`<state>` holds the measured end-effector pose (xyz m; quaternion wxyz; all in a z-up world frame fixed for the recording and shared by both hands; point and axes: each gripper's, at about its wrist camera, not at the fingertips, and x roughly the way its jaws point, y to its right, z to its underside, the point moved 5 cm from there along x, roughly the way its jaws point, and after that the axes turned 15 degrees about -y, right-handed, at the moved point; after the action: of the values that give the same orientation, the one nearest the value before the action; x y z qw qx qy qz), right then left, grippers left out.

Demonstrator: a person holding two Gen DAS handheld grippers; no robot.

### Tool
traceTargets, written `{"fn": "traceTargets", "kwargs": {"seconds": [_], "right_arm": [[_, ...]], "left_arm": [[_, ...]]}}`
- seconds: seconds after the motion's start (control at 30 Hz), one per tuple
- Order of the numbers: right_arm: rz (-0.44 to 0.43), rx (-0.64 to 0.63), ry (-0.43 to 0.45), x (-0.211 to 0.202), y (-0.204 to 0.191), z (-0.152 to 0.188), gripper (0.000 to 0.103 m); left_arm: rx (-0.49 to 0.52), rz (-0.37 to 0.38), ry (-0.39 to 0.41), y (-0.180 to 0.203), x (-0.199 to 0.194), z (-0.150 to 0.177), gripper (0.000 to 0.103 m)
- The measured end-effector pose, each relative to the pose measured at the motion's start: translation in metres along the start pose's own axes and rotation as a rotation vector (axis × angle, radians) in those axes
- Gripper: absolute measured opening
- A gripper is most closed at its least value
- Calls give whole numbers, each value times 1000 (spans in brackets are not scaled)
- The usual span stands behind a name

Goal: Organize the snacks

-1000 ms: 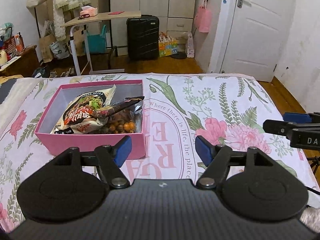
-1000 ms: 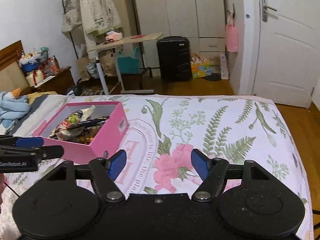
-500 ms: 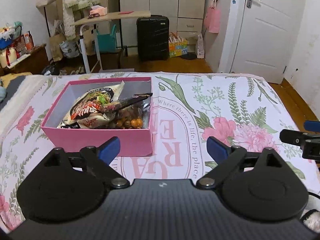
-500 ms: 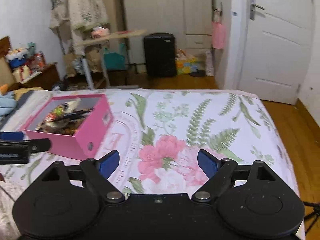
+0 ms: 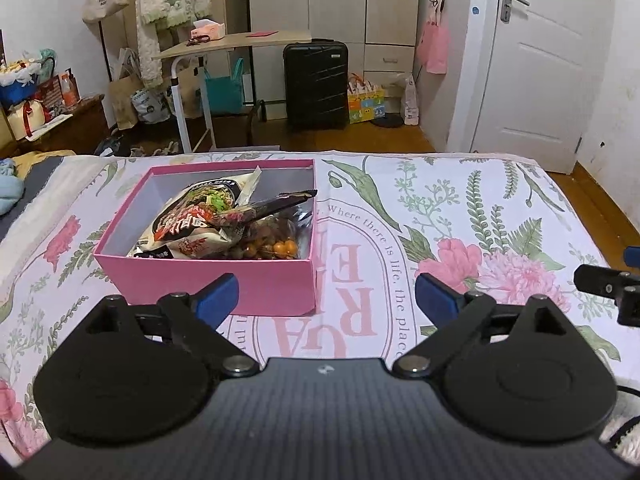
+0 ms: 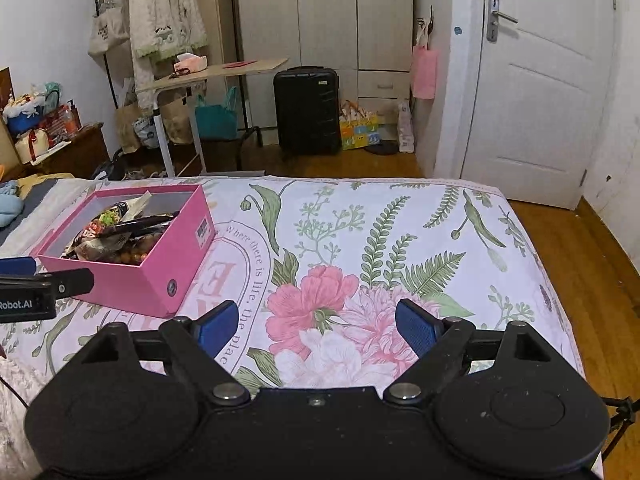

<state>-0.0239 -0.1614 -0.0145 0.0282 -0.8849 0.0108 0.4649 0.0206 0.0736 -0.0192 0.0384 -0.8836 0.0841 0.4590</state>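
Note:
A pink box [image 5: 260, 286] sits on the floral bedspread, left of centre in the left wrist view. Inside lie a noodle packet [image 5: 192, 216], a dark flat packet [image 5: 280, 202] and a clear bag of orange-brown balls [image 5: 276, 246]. My left gripper [image 5: 326, 294] stands open just in front of the box's near wall, with nothing between its blue pads. My right gripper [image 6: 317, 322] is open too, over the pink flower print, to the right of the box [image 6: 132, 284]. Each view shows the tip of the other gripper at its edge.
The bedspread [image 6: 400, 232] ends at the far edge, with wooden floor [image 6: 580, 260] beyond and on the right. Further back stand a rolling table [image 5: 232, 40], a black suitcase [image 5: 316, 84], wardrobes and a white door [image 5: 536, 64]. Bedding and a cluttered nightstand [image 5: 44, 120] are at the left.
Both grippers' jaws have spread wider apart. The views tilted slightly, so the box and bed sit a little lower in frame. The box and its packets have not moved.

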Motion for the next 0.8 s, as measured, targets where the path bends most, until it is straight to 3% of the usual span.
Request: {"fn": "traceTargets", "kwargs": {"seconds": [0.8], "right_arm": [[31, -3, -22, 4, -3, 3, 89]], "left_arm": [[14, -24, -54, -10, 6, 10, 96]]}}
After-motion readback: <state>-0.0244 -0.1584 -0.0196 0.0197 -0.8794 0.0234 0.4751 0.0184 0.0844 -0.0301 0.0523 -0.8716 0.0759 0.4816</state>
